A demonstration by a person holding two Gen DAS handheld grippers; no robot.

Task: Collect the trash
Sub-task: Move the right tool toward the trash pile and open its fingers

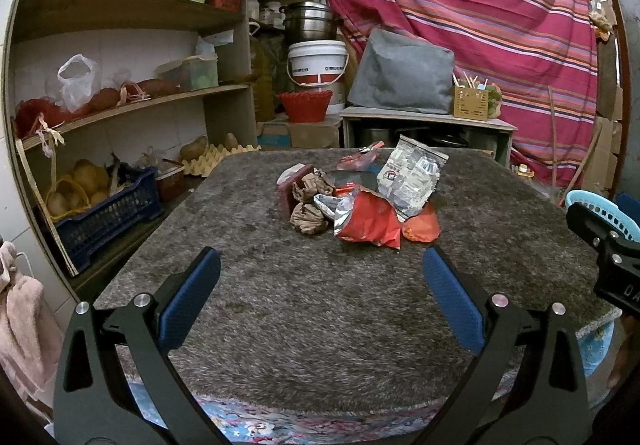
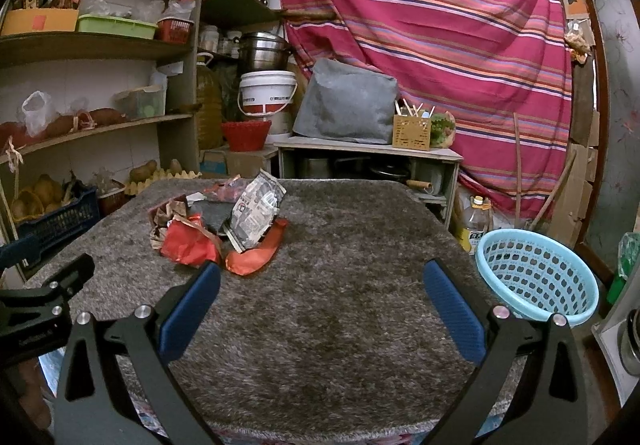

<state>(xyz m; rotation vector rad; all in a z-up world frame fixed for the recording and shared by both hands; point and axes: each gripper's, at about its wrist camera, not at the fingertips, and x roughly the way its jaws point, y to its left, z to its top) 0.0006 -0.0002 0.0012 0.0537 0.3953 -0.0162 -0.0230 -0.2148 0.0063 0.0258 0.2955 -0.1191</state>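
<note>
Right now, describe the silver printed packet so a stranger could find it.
Start at the grey shaggy table cover and find the trash pile. The silver printed packet stands at its right rear, the tallest piece, grey-white with print where its neighbours are red or brown.

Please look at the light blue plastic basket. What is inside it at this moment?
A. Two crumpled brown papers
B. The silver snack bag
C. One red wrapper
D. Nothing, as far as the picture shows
D: in the right wrist view the light blue basket shows only its bare perforated inside, while the red wrapper, the silver snack bag and the crumpled brown papers lie in a pile on the grey rug.
</note>
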